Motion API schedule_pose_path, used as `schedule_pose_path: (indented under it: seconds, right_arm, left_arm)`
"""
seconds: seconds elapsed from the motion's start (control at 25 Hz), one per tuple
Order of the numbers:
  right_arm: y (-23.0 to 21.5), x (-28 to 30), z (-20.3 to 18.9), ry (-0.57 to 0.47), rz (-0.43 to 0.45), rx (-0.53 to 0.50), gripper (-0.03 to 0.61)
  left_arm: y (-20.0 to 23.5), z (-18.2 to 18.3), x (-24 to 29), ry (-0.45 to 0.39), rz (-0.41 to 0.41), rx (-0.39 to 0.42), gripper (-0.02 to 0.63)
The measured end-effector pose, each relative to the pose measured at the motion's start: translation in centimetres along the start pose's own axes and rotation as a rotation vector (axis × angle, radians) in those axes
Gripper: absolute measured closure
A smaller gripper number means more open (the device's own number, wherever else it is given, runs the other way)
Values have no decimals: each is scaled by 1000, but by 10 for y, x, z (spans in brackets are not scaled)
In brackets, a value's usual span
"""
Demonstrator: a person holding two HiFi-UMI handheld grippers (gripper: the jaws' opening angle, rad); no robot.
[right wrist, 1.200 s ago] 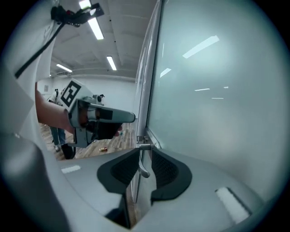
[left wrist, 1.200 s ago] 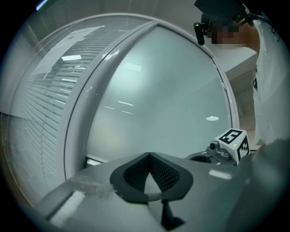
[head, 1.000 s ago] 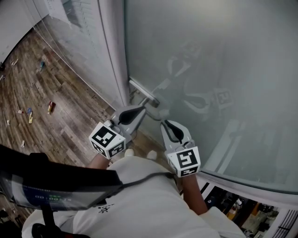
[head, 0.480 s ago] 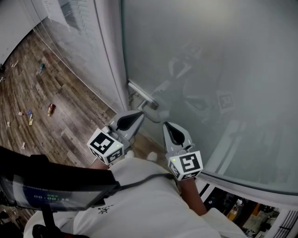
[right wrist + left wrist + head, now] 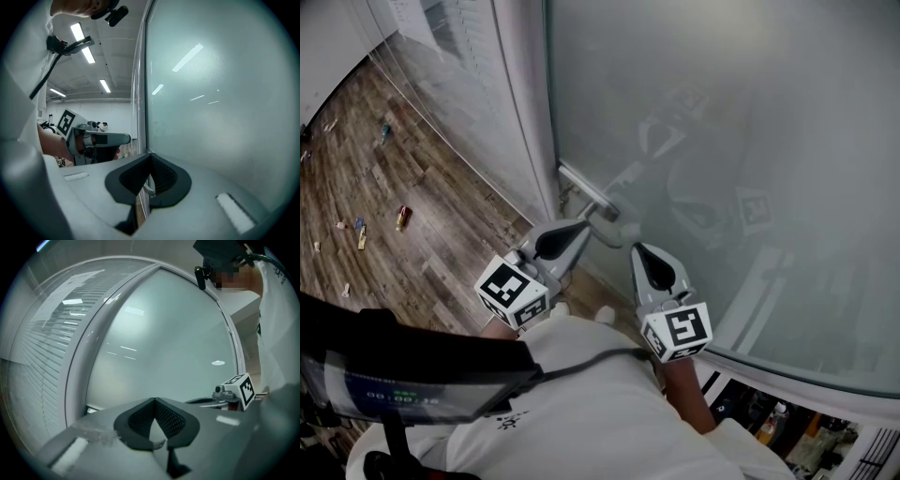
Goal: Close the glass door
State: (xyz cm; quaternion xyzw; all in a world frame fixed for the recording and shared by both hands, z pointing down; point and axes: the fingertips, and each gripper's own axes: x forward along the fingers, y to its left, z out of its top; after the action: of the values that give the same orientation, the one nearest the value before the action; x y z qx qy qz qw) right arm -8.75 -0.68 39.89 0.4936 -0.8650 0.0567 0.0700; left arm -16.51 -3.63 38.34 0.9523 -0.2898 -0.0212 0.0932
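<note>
Head view has the frosted glass door [image 5: 722,112] filling the top right, straight ahead of the person, with its left edge up against a white frame post [image 5: 523,112]. The metal handle [image 5: 586,197] sits low on that edge. Left gripper [image 5: 585,225] points at the near end of the handle, tip right by it, though I can't say if it's actually touching. Its own view shows the jaws pinched together with nothing in them. Right gripper [image 5: 637,249] is just beside it, tip near the glass, jaws closed too and empty. Off to the left there's wood floor [image 5: 384,187] with a few small bits of litter [image 5: 401,217] scattered on it.
</note>
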Motion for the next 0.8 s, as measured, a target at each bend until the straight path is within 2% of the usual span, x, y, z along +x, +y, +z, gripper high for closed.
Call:
schedule_pose_path:
  seconds: [0.8]
  right_arm:
    - [-2, 1, 2, 1, -5, -3, 571]
  left_arm:
    - [1, 0, 0, 2, -7, 8, 609]
